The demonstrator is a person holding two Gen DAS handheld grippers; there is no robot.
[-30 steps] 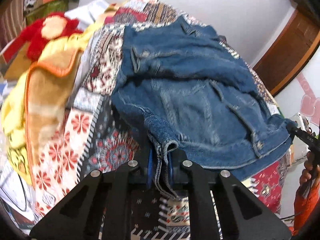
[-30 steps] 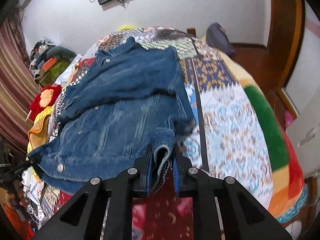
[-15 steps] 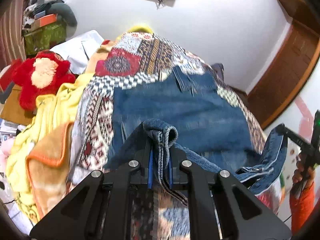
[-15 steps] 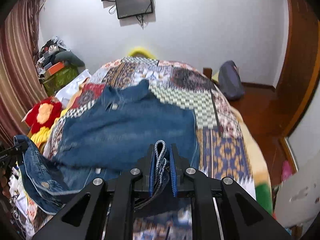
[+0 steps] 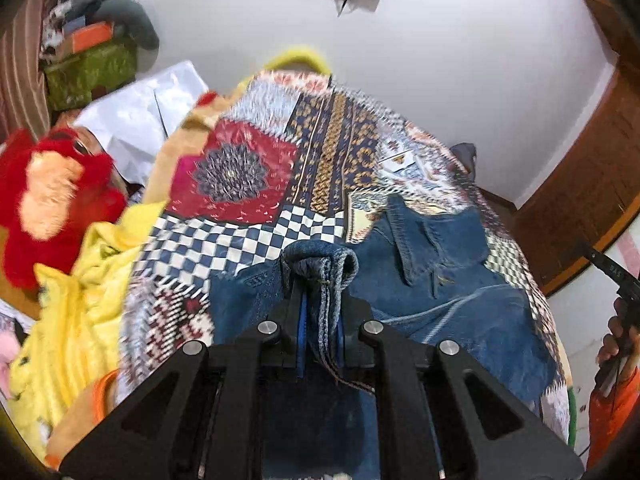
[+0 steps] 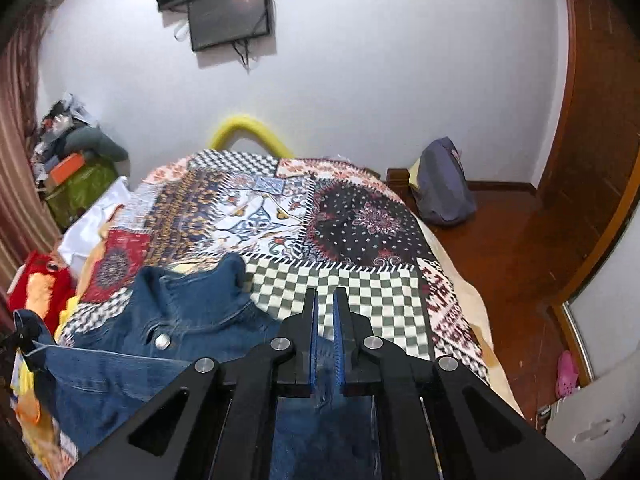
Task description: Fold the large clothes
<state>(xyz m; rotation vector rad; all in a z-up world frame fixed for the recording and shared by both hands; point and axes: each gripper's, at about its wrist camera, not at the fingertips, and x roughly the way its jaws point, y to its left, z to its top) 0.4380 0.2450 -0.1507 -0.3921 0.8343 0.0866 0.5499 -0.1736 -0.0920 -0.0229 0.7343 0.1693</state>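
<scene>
A blue denim jacket (image 5: 448, 304) lies on the patchwork bedspread (image 5: 256, 176), collar toward the headboard. My left gripper (image 5: 320, 280) is shut on a rolled hem of the jacket, held up above the bed. In the right wrist view the jacket (image 6: 180, 320) lies at the lower left with its collar and a metal button showing. My right gripper (image 6: 324, 304) has its jaws nearly together with a narrow gap; no cloth shows between the tips, though denim hangs below them.
A red plush toy (image 5: 52, 200) and a yellow blanket (image 5: 72, 320) lie along the bed's left side. A grey bag (image 6: 444, 188) sits on the wooden floor to the right. A screen (image 6: 228, 12) hangs on the white wall. A green box (image 6: 76, 192) stands at the left.
Both grippers lifted the jacket's lower edge and carried it toward the collar. The denim fold that showed in the right gripper's tips no longer shows there.
</scene>
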